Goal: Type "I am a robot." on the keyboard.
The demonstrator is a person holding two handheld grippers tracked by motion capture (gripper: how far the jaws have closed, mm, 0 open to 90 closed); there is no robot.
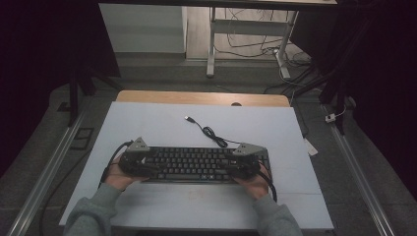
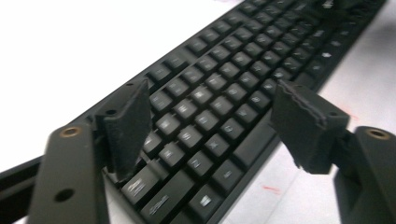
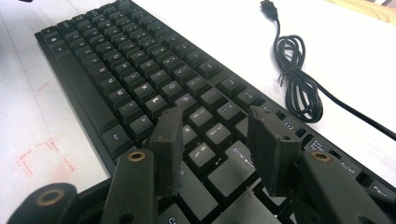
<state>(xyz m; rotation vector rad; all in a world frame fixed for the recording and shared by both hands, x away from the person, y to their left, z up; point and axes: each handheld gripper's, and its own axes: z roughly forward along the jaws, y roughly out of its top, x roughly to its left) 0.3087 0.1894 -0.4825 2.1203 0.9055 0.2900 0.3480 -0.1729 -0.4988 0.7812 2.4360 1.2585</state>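
Note:
A black keyboard (image 1: 196,164) lies flat on the white tabletop (image 1: 147,123), and each hand is at one end of it. My left gripper (image 1: 136,162) hovers over the keyboard's left end (image 2: 210,74); in the left gripper view its jaws (image 2: 212,100) stand wide open above the keys, holding nothing. My right gripper (image 1: 244,164) sits over the right end; in the right gripper view its jaws (image 3: 215,116) are open just above the keys (image 3: 140,70) near Enter. The keyboard's black cable (image 1: 212,132) (image 3: 296,79) lies bundled behind it, ending in a USB plug (image 1: 188,118) (image 3: 268,5).
A wooden table edge (image 1: 196,97) runs along the far side of the white top. Beyond it stand a desk frame's legs (image 1: 211,44) and loose floor cables (image 1: 255,46). Faint red marks (image 3: 42,158) show on the tabletop in front of the keyboard.

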